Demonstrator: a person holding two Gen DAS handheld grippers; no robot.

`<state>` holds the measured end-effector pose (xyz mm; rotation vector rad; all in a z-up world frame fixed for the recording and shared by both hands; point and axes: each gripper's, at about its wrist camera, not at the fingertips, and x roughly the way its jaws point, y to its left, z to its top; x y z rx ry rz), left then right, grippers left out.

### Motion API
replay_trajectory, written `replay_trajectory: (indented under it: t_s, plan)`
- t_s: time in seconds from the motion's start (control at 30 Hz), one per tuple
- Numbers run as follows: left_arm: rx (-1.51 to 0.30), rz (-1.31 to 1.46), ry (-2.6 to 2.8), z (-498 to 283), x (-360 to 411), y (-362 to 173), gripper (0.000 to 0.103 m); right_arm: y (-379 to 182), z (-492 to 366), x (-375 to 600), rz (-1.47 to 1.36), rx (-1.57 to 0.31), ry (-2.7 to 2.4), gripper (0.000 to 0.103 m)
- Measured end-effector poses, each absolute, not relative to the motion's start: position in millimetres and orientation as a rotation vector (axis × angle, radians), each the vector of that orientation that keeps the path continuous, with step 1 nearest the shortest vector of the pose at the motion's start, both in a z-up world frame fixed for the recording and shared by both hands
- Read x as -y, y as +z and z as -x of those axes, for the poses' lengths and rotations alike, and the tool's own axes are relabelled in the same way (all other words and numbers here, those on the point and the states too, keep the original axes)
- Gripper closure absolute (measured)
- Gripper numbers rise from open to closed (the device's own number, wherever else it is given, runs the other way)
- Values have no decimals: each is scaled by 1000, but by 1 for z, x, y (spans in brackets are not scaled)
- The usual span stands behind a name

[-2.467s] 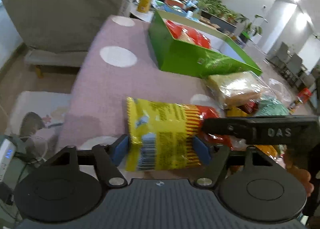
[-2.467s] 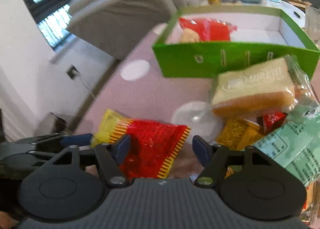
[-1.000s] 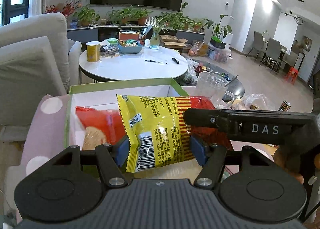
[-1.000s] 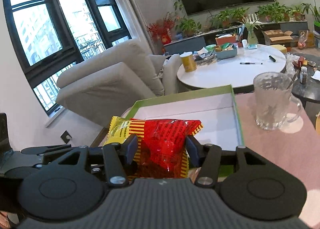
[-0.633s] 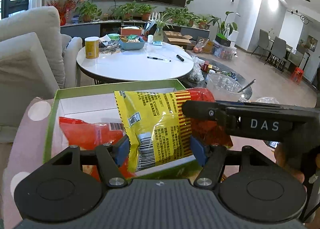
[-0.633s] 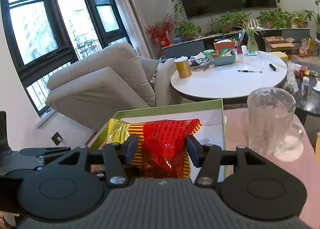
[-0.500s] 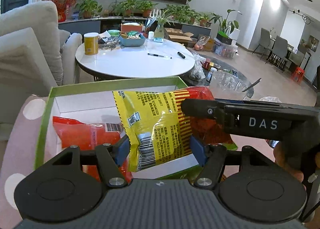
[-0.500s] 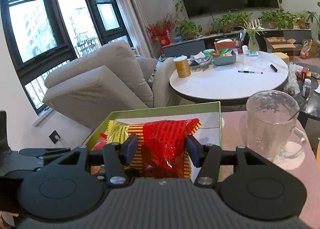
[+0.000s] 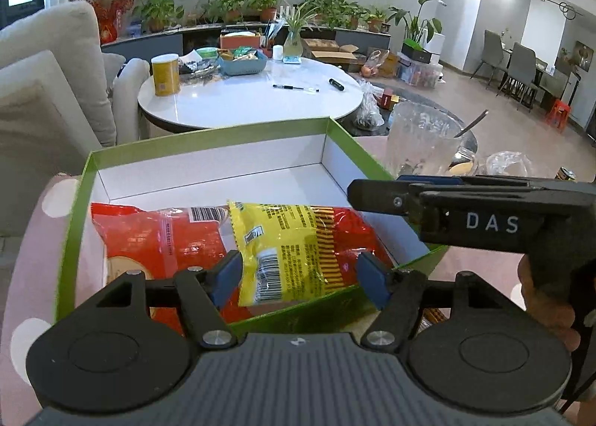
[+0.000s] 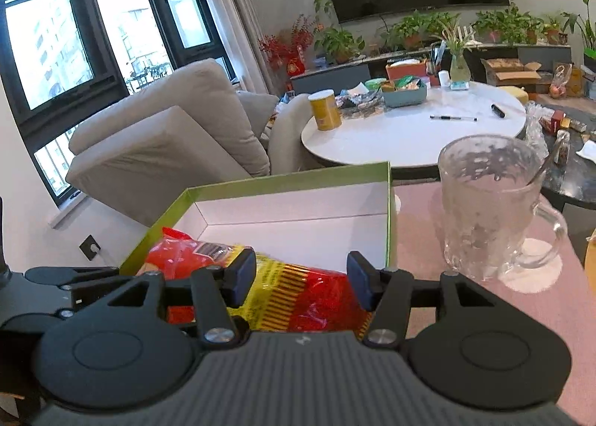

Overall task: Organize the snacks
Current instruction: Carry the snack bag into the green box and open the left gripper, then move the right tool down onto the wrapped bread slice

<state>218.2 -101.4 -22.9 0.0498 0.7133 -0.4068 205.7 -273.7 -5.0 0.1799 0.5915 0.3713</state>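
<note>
A yellow and red snack bag (image 9: 290, 251) lies tilted in the green box (image 9: 208, 139), partly on a red snack bag (image 9: 164, 236) at the box's left. My left gripper (image 9: 298, 273) straddles the yellow end; its jaws are opening and the blue pads no longer pinch the bag. My right gripper (image 10: 301, 277) is shut on the red end of the same bag (image 10: 313, 299), low between its pads. In the left wrist view its fingers (image 9: 376, 196) reach in from the right above the box's near right corner.
A glass mug (image 10: 488, 202) with a spoon stands on the pink dotted cloth (image 10: 465, 314) right of the box. The box's far half (image 10: 298, 236) is bare white. Beyond are a round white table (image 9: 242, 98) with small items and a grey armchair (image 10: 160, 142).
Both grippers carried the bag from the table up over the box and down into it. Since half a second ago the bag has sagged from upright to lying in the box.
</note>
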Motion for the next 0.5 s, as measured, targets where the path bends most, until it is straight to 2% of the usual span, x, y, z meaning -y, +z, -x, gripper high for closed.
replay_trajectory:
  t_s: [0.23,0.5]
  plan:
    - [-687,-42,-383,-195,87,-11,34,10,-181,273,-167,-584,370,44]
    - [-684,-48,-329,-164,67,-9,28,3,-165,257,-122,-667,343,45]
